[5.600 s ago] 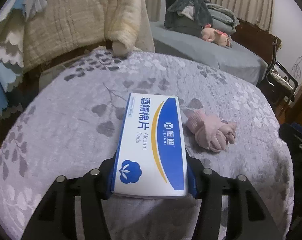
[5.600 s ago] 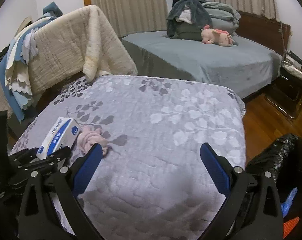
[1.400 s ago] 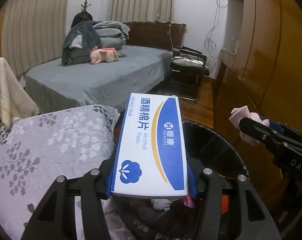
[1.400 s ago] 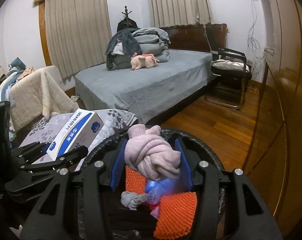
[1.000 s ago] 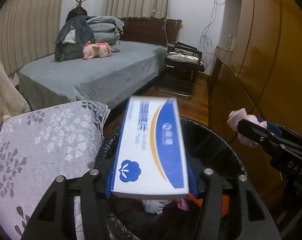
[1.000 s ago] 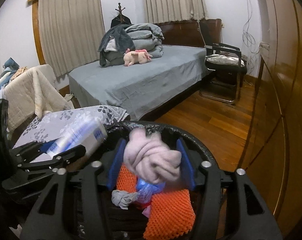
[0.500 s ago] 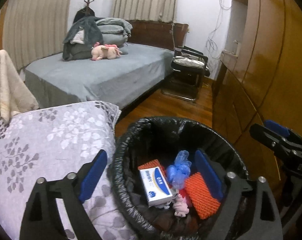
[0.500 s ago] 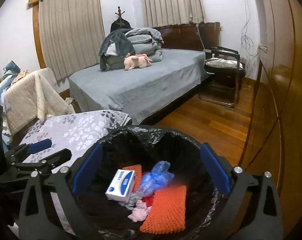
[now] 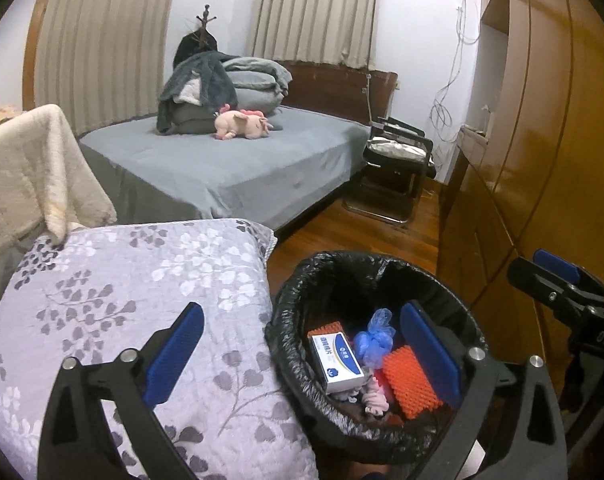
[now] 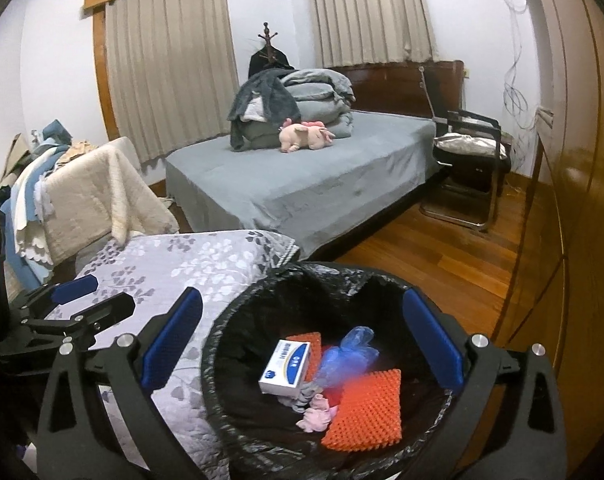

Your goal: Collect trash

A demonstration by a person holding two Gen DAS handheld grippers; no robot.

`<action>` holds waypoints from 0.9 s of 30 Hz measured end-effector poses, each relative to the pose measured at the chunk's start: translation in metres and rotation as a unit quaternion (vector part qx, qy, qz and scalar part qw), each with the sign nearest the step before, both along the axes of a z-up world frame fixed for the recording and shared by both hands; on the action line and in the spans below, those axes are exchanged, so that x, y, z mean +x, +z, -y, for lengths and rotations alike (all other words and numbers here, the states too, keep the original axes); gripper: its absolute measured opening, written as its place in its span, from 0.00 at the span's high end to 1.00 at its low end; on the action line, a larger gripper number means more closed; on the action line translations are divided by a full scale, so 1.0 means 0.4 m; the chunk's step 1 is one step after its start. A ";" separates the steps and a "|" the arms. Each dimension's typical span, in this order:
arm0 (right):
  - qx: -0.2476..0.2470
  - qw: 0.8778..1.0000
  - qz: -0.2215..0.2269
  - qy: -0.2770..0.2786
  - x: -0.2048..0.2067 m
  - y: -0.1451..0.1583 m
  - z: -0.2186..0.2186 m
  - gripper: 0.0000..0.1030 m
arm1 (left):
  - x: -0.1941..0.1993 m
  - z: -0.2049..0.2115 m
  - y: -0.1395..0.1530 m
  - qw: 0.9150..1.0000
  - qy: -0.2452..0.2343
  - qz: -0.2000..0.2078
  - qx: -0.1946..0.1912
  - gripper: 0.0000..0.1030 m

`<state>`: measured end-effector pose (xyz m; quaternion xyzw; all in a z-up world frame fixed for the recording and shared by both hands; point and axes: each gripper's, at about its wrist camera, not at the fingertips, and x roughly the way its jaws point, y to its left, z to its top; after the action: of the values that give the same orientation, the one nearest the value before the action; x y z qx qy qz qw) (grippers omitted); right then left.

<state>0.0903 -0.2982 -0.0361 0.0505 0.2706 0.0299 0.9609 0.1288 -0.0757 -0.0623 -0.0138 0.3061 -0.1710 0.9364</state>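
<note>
Alcohol-pad box (image 10: 285, 367) lies inside the black-lined trash bin (image 10: 238, 320), atop an orange spiky mat (image 10: 366, 410), next to a blue plastic bag (image 10: 348, 350) and a pink sock bundle (image 10: 317, 416). Bin rim sits just beside the edge of the floral-quilted bed (image 9: 122, 280); wood floor (image 10: 442, 248) is open beyond, w/ a wooden wardrobe (image 9: 542, 160) close on the other side. Left claw (image 9: 302, 356) is opening to full width, nothing between the pads, straddling quilt edge and bin. Right claw (image 10: 302, 350) wide, empty, over the bin. Right view shows the sock clearly plus left claw (image 10: 90, 298) from the side; left view shows right claw (image 9: 550, 276) near the wardrobe. Grey bed (image 10: 302, 176) w/ pink plush (image 10: 306, 134) and a chair (image 10: 470, 148) well apart.
</note>
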 end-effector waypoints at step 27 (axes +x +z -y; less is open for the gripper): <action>-0.013 0.999 0.030 0.031 -0.167 0.107 -0.110 0.05 | -0.211 -0.094 0.116 0.998 0.028 0.056 -0.015 0.06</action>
<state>0.0236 -0.2541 0.0068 0.0281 0.2439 0.0578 0.9677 0.0444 -0.0381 -0.0158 -0.0266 0.2503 -0.1500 0.9561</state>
